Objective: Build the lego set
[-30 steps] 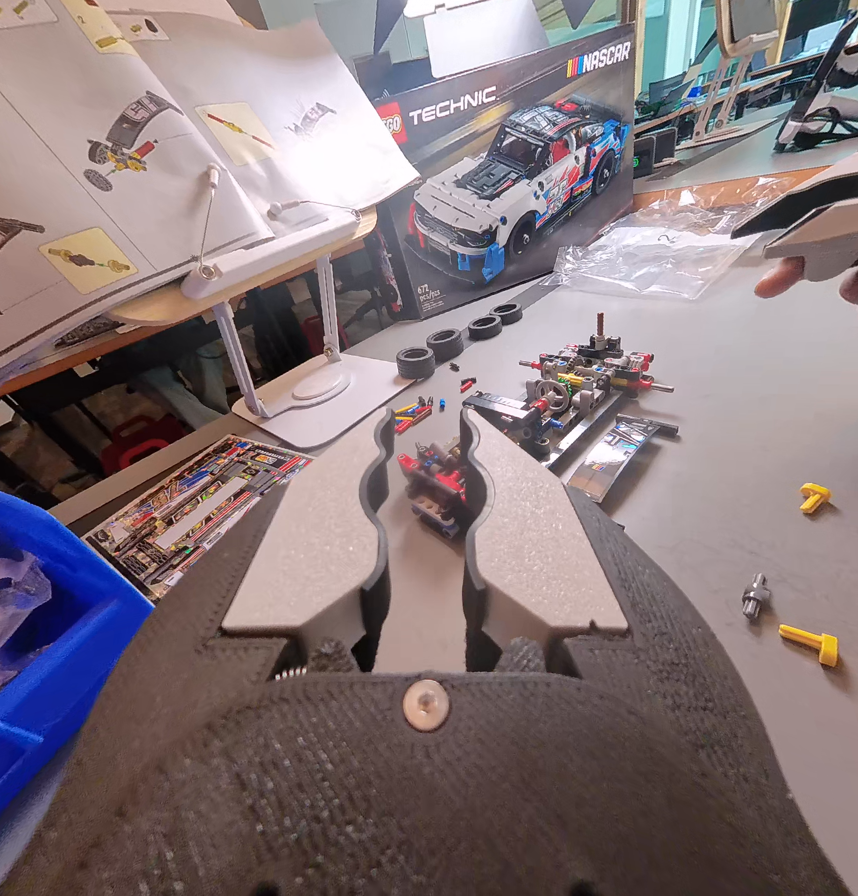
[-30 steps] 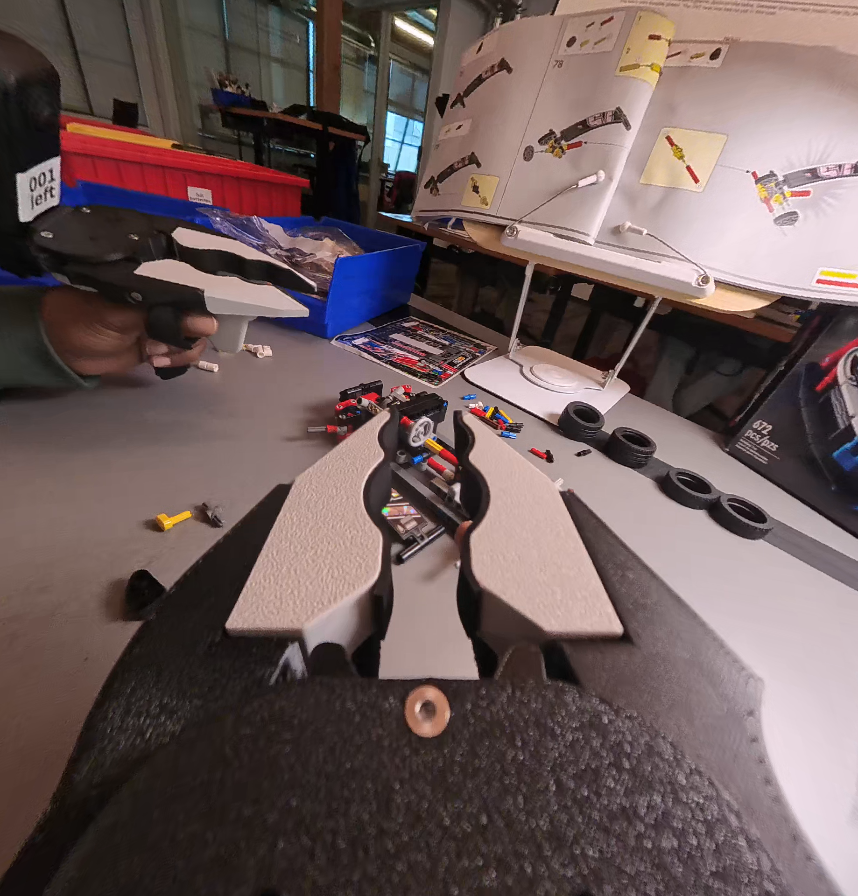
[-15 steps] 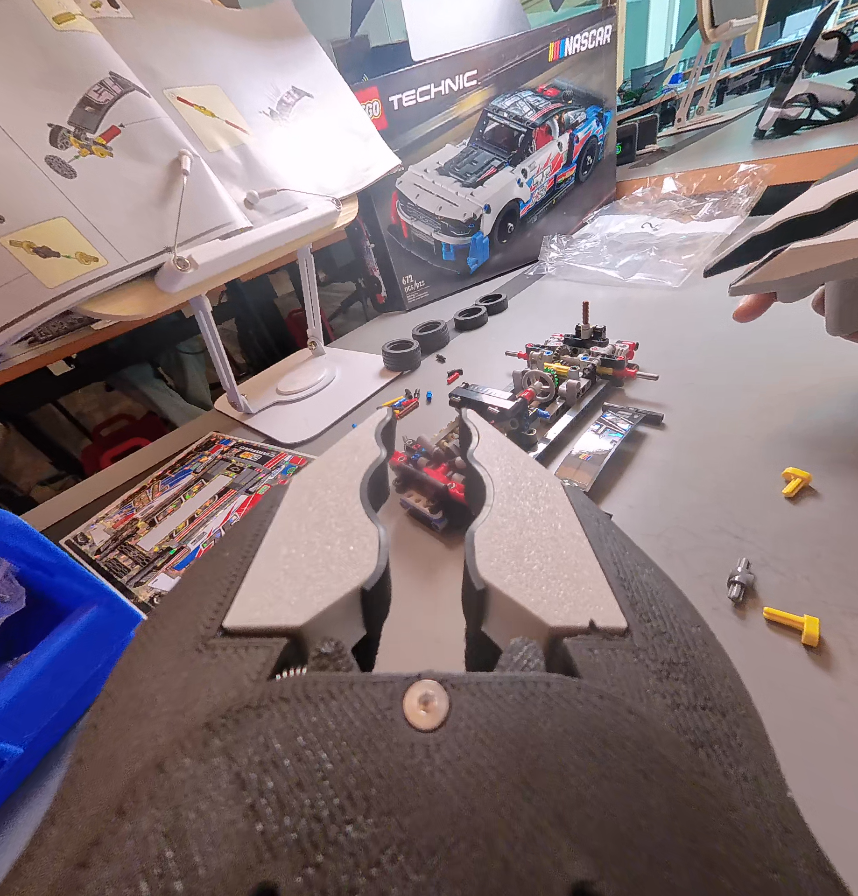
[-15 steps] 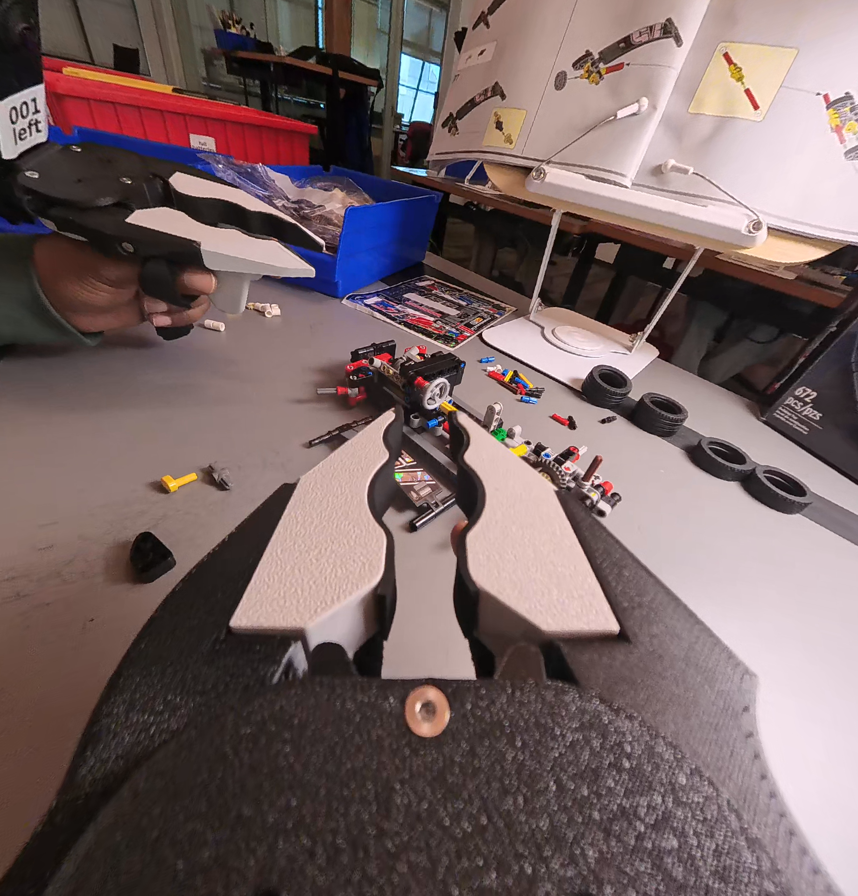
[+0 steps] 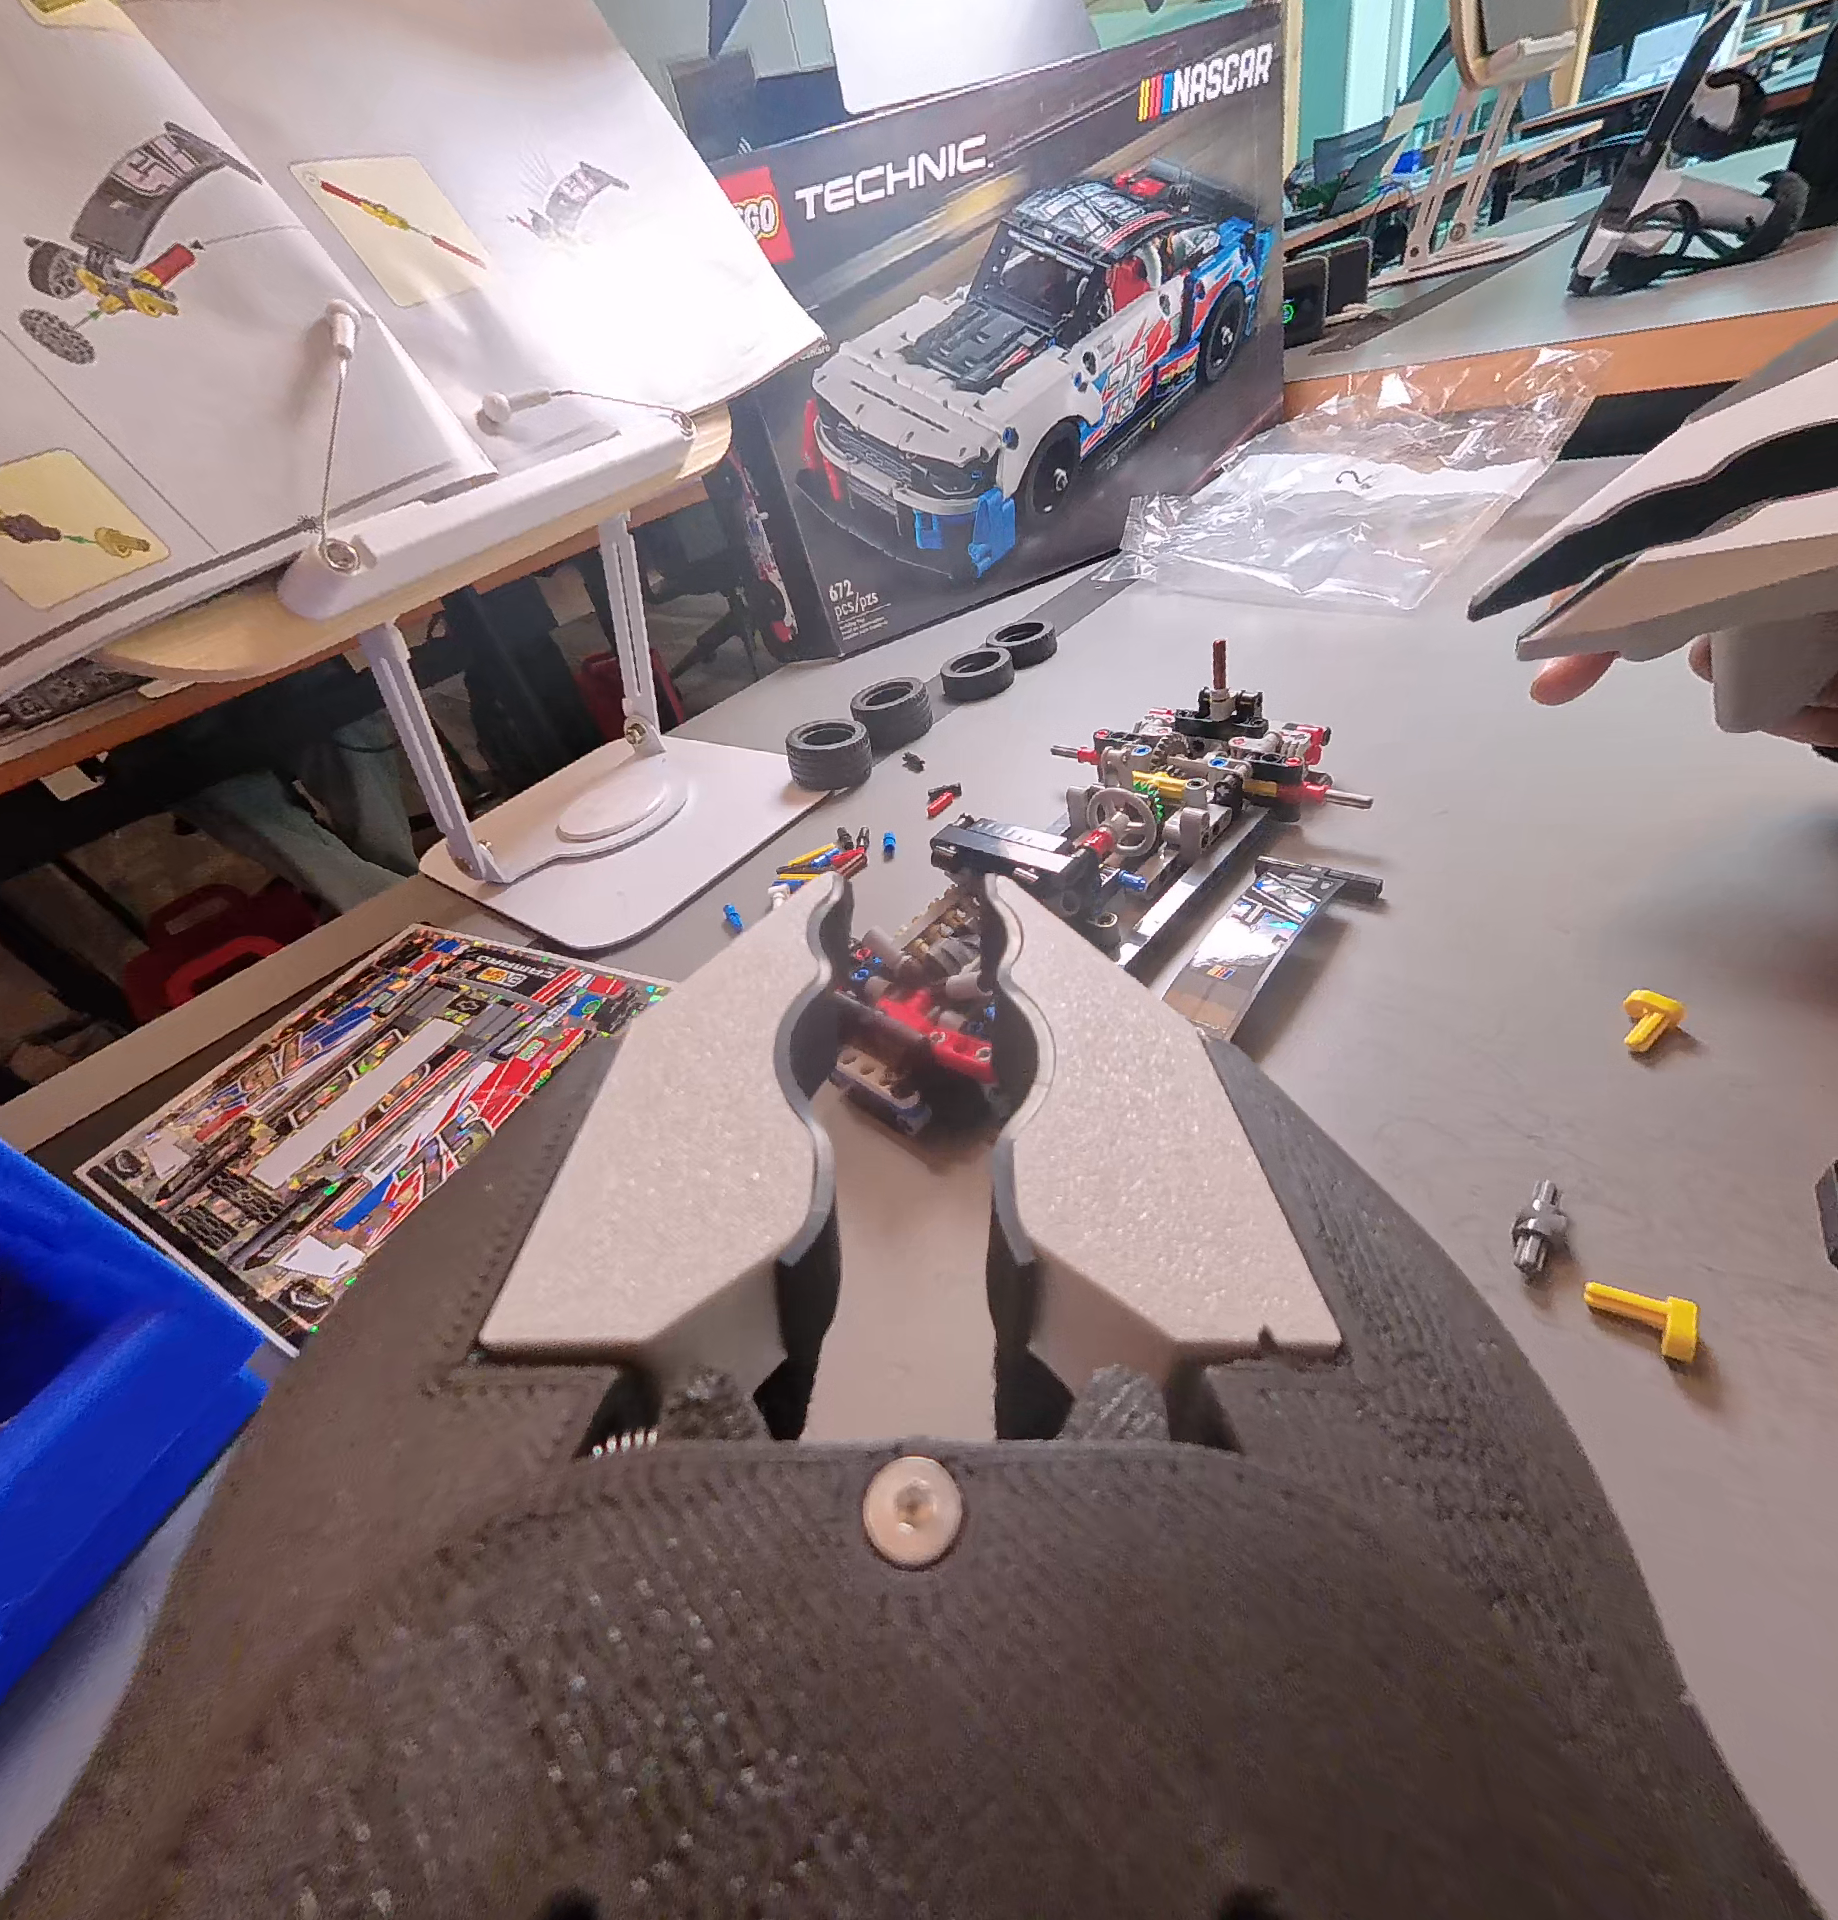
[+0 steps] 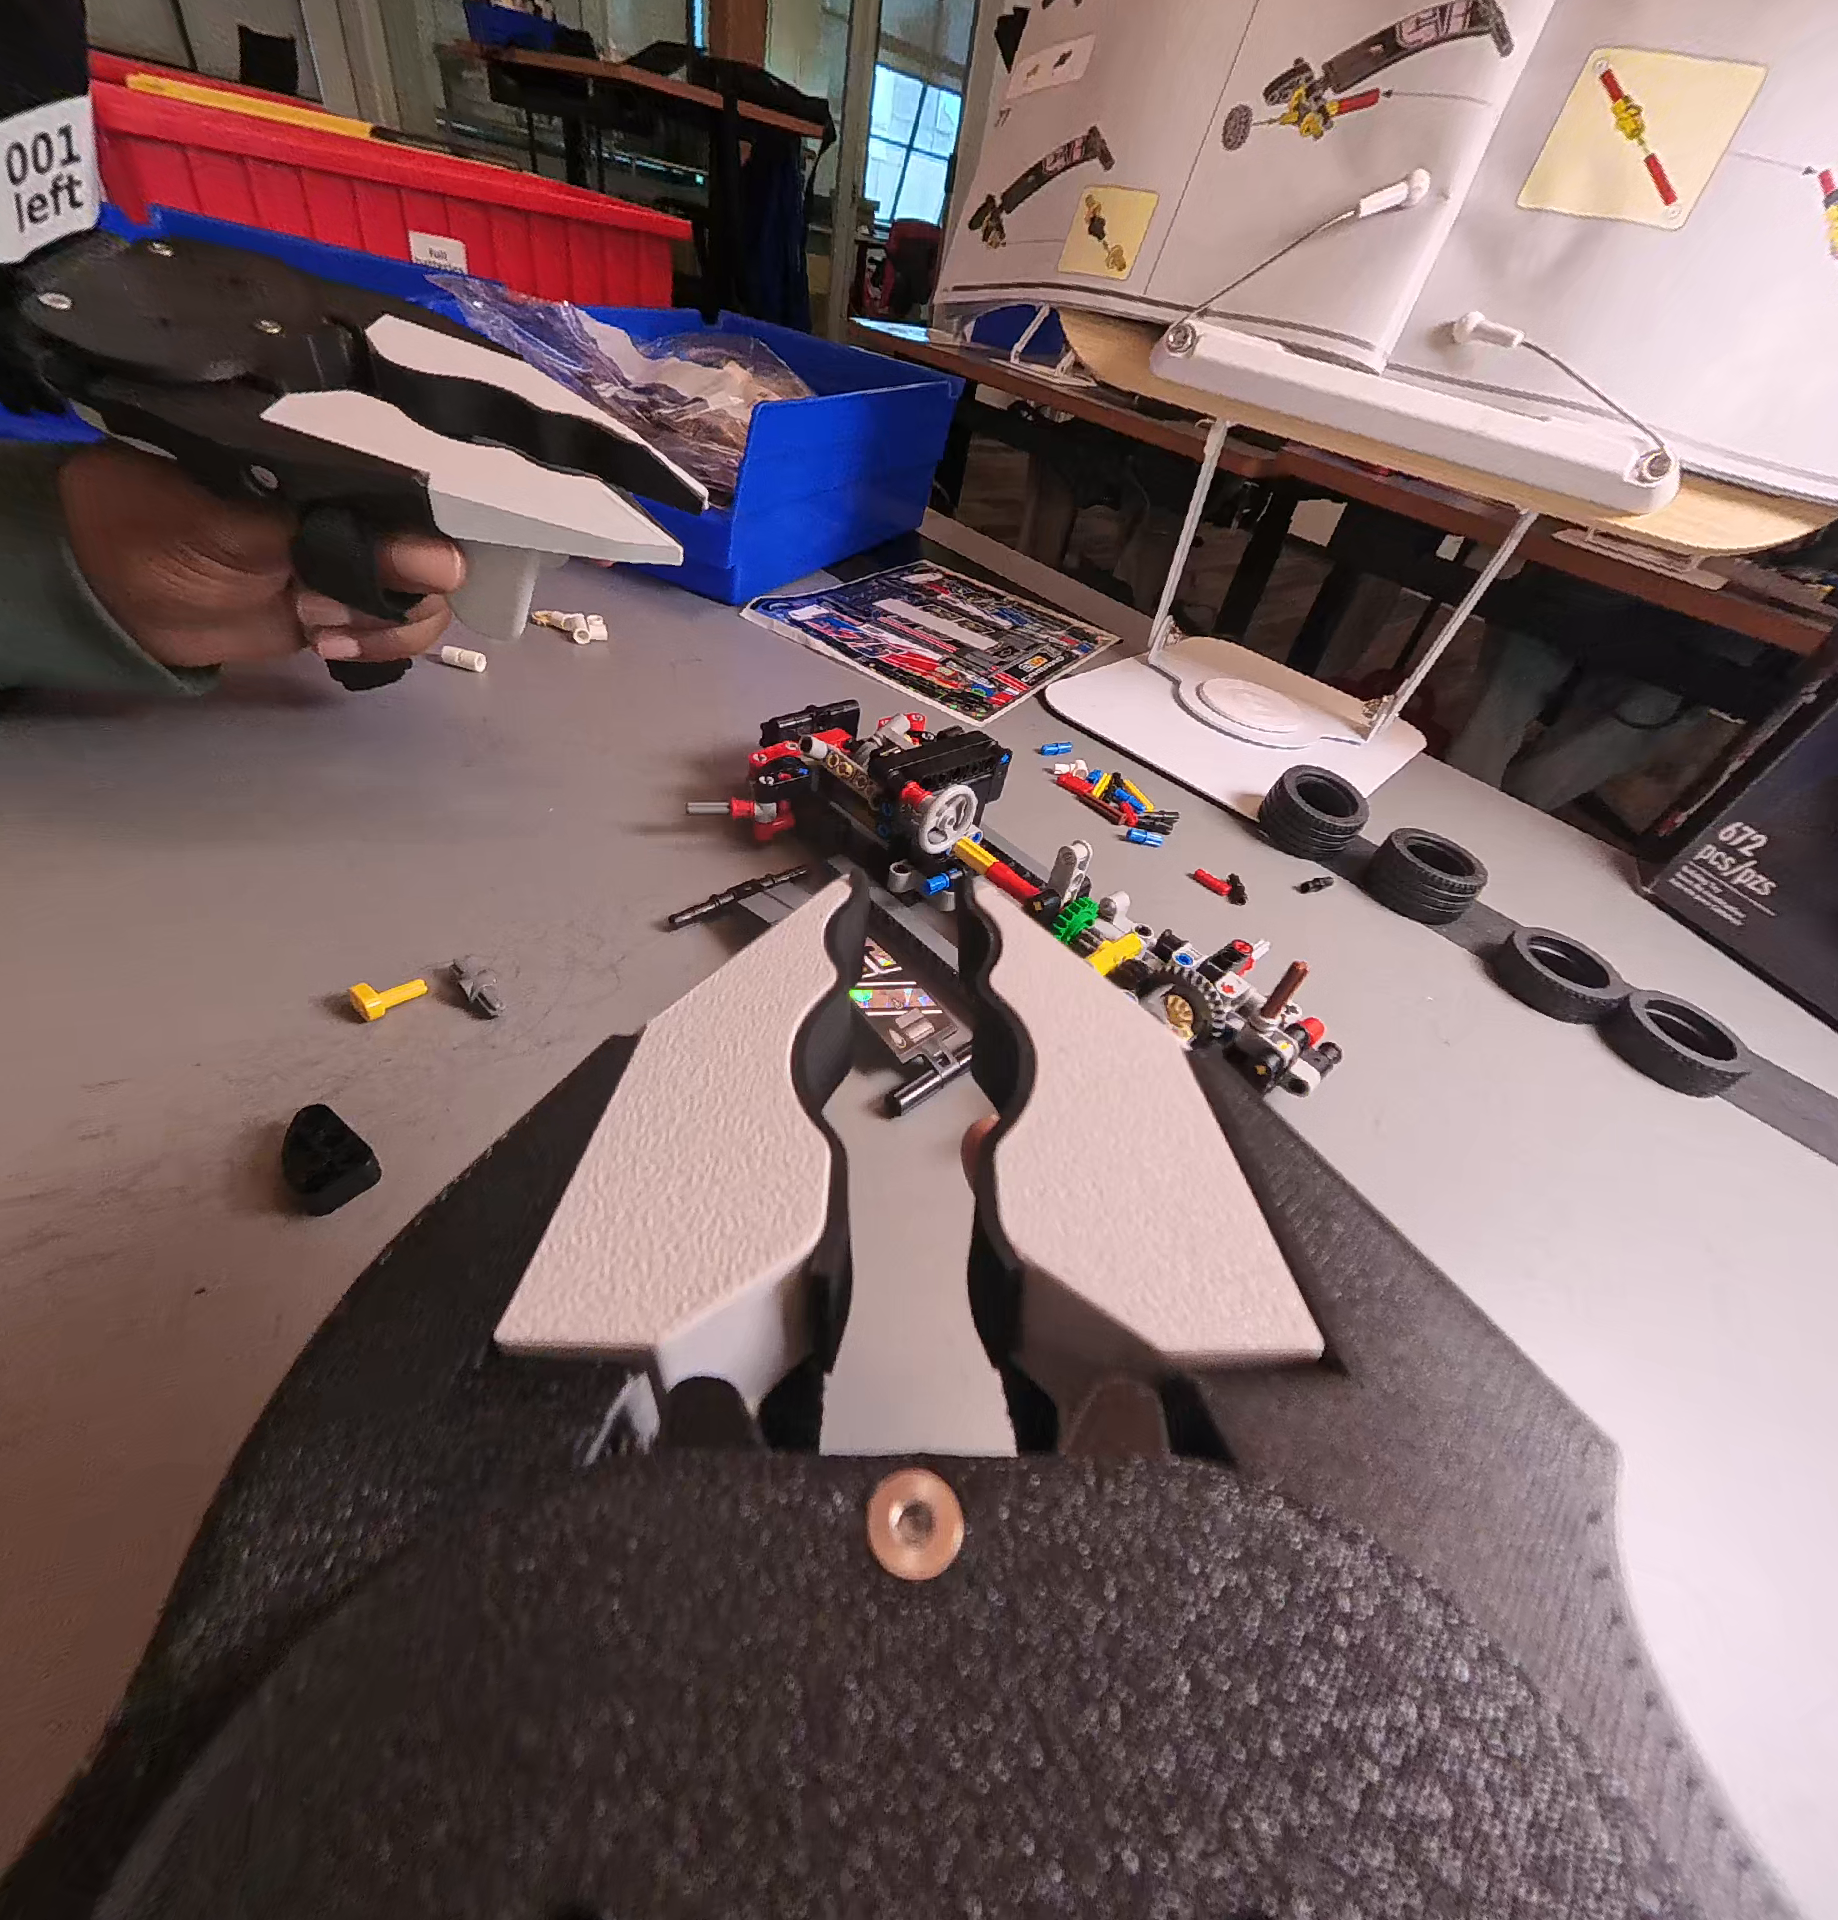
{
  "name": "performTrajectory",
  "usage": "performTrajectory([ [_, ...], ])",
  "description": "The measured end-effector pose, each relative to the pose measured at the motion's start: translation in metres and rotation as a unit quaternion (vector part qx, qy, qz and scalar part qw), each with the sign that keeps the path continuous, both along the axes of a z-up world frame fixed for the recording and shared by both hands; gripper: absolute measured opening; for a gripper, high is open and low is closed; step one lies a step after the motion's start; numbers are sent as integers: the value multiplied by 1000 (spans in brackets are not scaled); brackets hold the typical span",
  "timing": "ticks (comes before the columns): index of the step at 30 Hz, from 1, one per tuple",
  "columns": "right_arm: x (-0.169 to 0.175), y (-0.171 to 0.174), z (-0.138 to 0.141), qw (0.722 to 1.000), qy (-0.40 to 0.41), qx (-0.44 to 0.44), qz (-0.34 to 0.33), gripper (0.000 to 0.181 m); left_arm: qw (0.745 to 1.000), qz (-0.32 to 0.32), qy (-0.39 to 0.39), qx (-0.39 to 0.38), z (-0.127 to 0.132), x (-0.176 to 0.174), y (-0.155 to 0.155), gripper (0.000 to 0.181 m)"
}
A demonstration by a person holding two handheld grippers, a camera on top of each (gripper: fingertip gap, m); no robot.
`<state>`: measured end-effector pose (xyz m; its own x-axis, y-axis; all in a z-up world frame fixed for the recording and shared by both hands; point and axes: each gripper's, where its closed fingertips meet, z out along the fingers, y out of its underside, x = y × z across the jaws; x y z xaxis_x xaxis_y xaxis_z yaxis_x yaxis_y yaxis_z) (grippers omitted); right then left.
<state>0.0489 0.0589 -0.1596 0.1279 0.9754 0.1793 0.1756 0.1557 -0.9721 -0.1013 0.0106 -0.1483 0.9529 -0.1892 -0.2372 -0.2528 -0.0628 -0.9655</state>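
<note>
Both my grippers, left and right, hang with jaws released, holding nothing. Just past them on the grey counter lies the long multicoloured brick car chassis. Beyond the left jaws, a blue plastic bin holds clear bags.

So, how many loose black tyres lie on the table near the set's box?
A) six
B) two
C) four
C: four tyres lie in a row on the grey table in front of the box, and the right wrist view shows the same four.
</note>
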Motion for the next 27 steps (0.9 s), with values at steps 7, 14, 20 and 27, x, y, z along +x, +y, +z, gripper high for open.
performTrajectory([
  [7, 0, -2, -2, 1000, -8, 3, 4, 13, 1000, 2, 2, -8, -5, -1, 1, 22],
  [14, -5, -3, -24, 998, -60, 1, 15, 16, 999, -14, 22, -31, -18, 6, 3, 20],
  [20, -44, -7, -54, 963, -242, 82, 83, 27, 998, -16, 38, -41, -24, 9, 5, 16],
  [27, -73, -6, -86, 885, -408, 136, 178, 21, 996, -22, 62, -64, -34, 11, 3, 16],
])
